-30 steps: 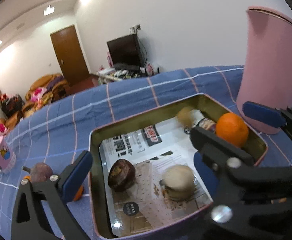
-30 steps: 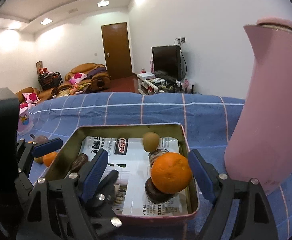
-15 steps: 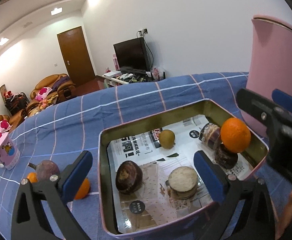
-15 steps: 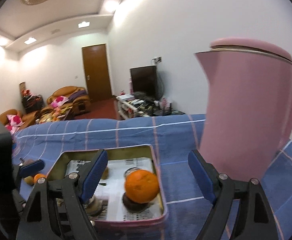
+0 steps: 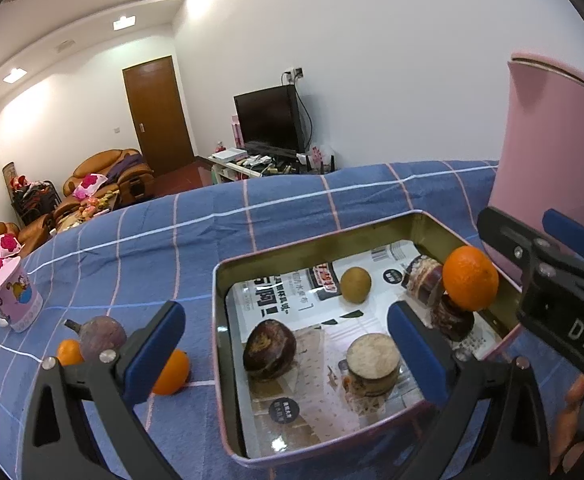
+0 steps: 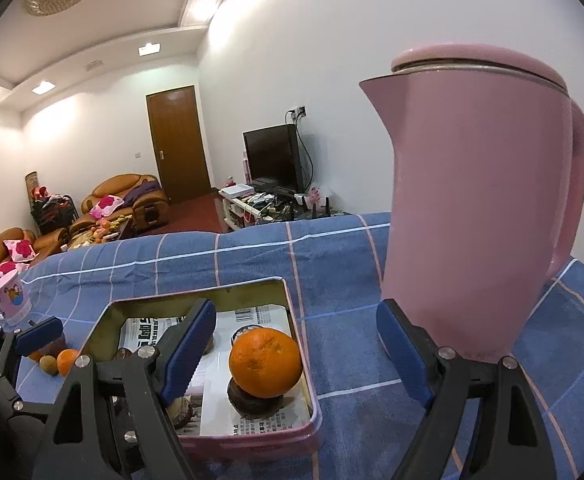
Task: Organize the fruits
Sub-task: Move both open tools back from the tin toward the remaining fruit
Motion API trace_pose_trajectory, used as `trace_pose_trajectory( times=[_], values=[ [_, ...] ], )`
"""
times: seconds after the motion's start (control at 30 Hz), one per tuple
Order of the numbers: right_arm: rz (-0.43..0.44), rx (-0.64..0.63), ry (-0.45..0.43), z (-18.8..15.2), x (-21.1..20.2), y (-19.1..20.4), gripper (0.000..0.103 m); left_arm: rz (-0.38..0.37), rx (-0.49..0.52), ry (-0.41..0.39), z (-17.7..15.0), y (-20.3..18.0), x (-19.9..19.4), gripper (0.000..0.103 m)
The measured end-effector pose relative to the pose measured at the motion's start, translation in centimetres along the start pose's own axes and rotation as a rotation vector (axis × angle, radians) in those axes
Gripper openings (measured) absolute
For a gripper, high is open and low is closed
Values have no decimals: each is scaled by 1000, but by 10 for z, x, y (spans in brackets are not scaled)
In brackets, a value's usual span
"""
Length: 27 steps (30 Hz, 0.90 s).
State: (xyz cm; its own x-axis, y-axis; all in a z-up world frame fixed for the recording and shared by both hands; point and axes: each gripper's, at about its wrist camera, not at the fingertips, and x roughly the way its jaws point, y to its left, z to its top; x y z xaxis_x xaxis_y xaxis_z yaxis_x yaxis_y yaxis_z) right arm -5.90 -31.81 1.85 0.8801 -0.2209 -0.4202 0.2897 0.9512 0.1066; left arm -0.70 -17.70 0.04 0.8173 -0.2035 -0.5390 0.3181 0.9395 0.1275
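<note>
The orange [image 6: 265,363] sits in the tin tray [image 5: 222,320], perched on a dark round pastry [image 6: 252,400] in the tray's near right corner as my right wrist camera sees it. It is round, so I can read no long axis or pointing direction from it. My right gripper [image 6: 296,348] has its jaws wide apart and holds nothing; the orange lies low between its blue pads [image 6: 188,344], touching neither. My left gripper [image 5: 284,354] is also spread open and empty, hanging over the tray's near edge. Inside the tray, on printed paper, I see a dark brown fruit [image 5: 269,349] toward the left wall, a small brown round fruit [image 5: 355,284] near the far wall, and a pale-topped round cake [image 5: 373,364] near the front. Outside the tray's left wall, on the blue checked cloth [image 5: 196,248], lie a purple fruit [image 5: 102,338] and two small oranges [image 5: 170,372], close together. A pink kettle [image 6: 480,200] stands upright beyond the tray's right side, and a pink cup [image 5: 14,300] stands near the cloth's left edge.
</note>
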Motion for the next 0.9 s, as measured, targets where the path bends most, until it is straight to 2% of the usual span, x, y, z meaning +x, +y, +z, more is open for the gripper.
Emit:
trace_pose_trajectory(
  times=[0.3,0.47,0.9],
  values=[
    [-52,-7,-40,-5,-15,9,84,8,-11,-15,-7,14,-9,103],
    [-27,-3,-4,-9,-17,22,84,12,-20,-16,-11,25,-13,103],
    [0,-18,10,-19,-23,61,84,59,-31,-25,-21,63,-20,103]
  ],
)
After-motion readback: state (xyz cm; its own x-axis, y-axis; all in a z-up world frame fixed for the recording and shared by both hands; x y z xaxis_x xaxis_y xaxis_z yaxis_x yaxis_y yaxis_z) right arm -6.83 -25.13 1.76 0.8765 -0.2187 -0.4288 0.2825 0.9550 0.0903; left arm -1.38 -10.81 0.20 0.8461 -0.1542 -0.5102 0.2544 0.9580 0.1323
